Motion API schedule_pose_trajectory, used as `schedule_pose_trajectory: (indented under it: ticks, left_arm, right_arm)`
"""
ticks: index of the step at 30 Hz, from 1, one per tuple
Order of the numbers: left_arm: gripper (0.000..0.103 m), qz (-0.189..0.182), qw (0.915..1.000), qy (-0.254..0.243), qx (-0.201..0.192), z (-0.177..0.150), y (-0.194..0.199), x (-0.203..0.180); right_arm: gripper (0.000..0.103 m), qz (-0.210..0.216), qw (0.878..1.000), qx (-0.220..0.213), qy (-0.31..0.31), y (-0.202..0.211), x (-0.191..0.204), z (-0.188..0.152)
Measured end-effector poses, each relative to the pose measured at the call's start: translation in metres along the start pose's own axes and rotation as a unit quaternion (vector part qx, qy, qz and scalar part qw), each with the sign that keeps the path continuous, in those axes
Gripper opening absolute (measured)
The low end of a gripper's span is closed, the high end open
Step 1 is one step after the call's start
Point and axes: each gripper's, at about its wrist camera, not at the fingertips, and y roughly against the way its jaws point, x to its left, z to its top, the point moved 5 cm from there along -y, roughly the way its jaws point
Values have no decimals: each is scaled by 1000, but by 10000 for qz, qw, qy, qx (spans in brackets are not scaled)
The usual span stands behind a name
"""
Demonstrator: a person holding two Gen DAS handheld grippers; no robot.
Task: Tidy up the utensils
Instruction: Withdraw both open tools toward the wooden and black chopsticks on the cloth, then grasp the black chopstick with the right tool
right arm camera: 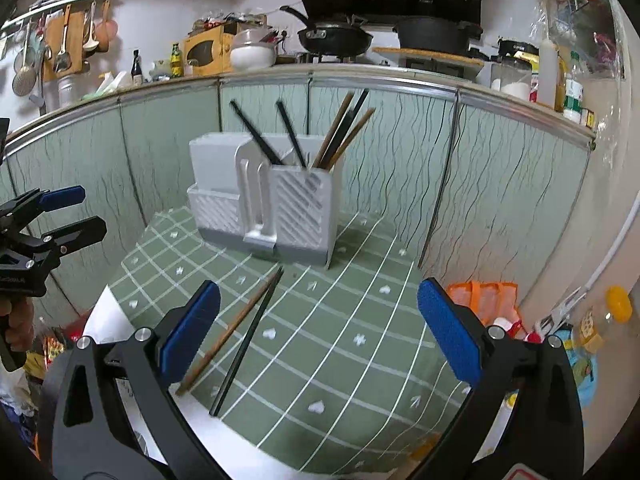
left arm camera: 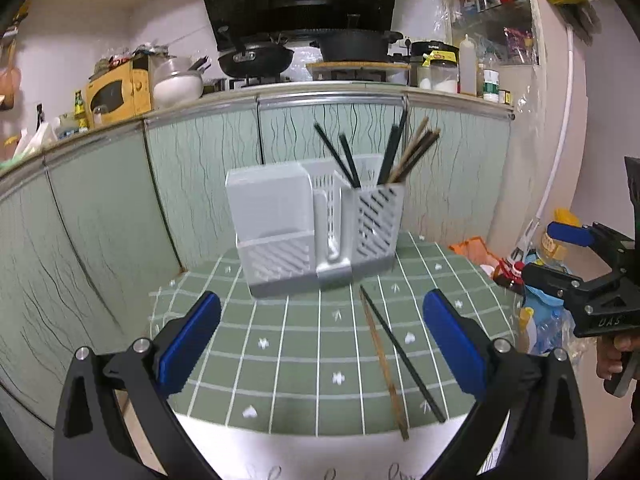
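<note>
Hovering nearest, the left gripper (left arm camera: 320, 344) and right gripper (right arm camera: 318, 336) both stand with jaws wide apart, nothing held. Between them, on the green checked tablecloth (left arm camera: 288, 344), lie two loose chopsticks: a brown chopstick (left arm camera: 383, 364) and a black chopstick (left arm camera: 402, 354), tips touching at the far end and splaying toward the near edge. Judgement: the step in hand is collecting this pair. The near ends look to overhang the cloth edge, offering a cleaner grip than the flat middle; take one at a time, pinch crosswise, then lift upright before insertion. Further back stands the grey utensil holder (left arm camera: 304, 232). Its right slotted compartment already holds several black and brown chopsticks leaning outward; the left compartment's contents cannot be seen.
</note>
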Motion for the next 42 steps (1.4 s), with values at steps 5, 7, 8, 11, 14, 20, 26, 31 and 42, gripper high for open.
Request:
schedule_pose_trajectory:
  ticks: [5, 7, 8, 11, 14, 20, 26, 31, 42]
  left_arm:
    - [99, -95, 9999, -15, -78, -27, 2, -4]
    - [99, -134, 9999, -11, -75, -36, 1, -6]
    - [99, -134, 9999, -17, -68, -40, 1, -6]
    - [99, -136, 9999, -40, -3, -54, -2, -10]
    - [99, -144, 9998, -81, 83, -69, -6, -12]
    - [99, -102, 9996, -108, 219, -93, -12, -16]
    - [99, -171, 9993, 13, 332, -107, -18, -15]
    - [99, -190, 9993, 42, 329, -110, -18, -17]
    - [99, -11, 9988, 105, 485, -124, -19, -2]
  right_arm:
    - [95, 22, 9999, 114, 32, -6, 10, -28]
    - [95, 63, 9999, 152, 36, -9, 14, -39]
    - [95, 65, 9998, 188, 34, -10, 16, -43]
    - [95, 129, 9995, 273, 14, -14, 23, -58]
    - [95, 181, 9993, 336, 4, -19, 30, -71]
    - [95, 285, 9988, 393, 9, -26, 43, -91]
    - [95, 312, 9985, 446, 25, -30, 51, -101]
    - [95, 320, 9983, 480, 18, -33, 53, -105]
    - [60, 272, 9960, 842, 124, -66, 78, -127]
